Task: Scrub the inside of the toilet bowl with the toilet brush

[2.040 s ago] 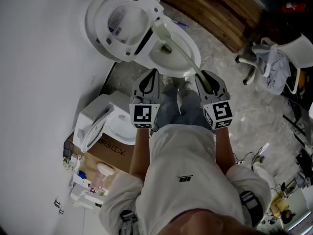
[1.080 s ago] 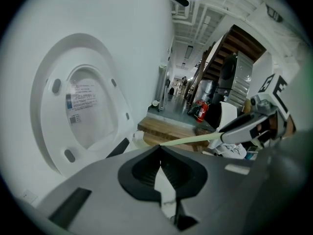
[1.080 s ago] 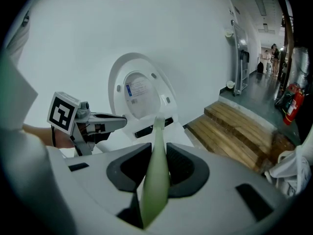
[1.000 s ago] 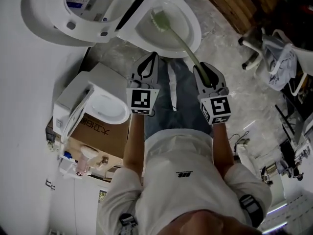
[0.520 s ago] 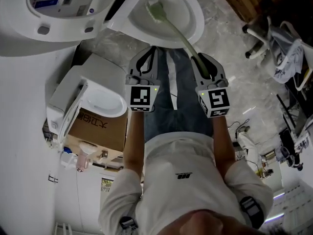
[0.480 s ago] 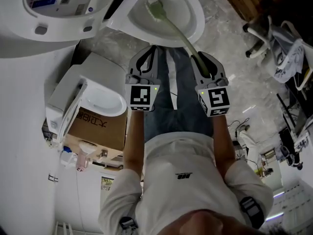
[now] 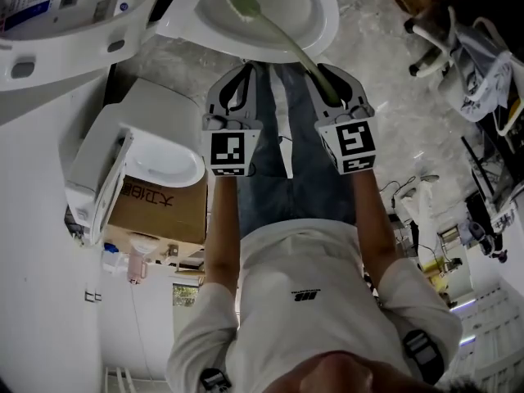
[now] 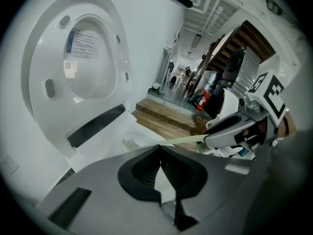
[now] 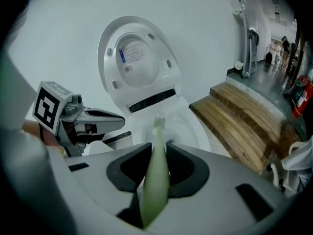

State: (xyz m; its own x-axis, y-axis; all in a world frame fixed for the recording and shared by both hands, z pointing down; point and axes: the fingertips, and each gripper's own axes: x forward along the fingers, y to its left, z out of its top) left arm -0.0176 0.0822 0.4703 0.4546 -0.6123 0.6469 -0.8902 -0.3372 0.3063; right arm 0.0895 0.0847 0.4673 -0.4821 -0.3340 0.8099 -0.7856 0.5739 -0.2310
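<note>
The white toilet bowl [image 7: 315,31] lies at the top of the head view, its lid and seat [image 7: 49,19] raised to the left. A pale green toilet brush [image 7: 274,31] reaches into the bowl, its bristle head [image 7: 243,0] against the inner wall near the top edge. My right gripper [image 7: 332,84] is shut on the brush handle [image 9: 155,177], just in front of the bowl's rim. My left gripper [image 7: 239,88] hangs beside it, shut with nothing between its jaws. In the right gripper view the brush head [image 9: 158,123] points into the bowl [image 9: 188,129].
A second white toilet [image 7: 151,150] sits on a cardboard box [image 7: 155,207] at the left. A wooden step [image 9: 249,119] stands to the right of the bowl. A chair with cloth [image 7: 479,56] stands at far right. The person's legs [image 7: 286,162] stand before the bowl.
The brush head has slid farther up inside the bowl towards its back wall. Both grippers have moved slightly up and left in the head view, and the toilet now sits higher in that view.
</note>
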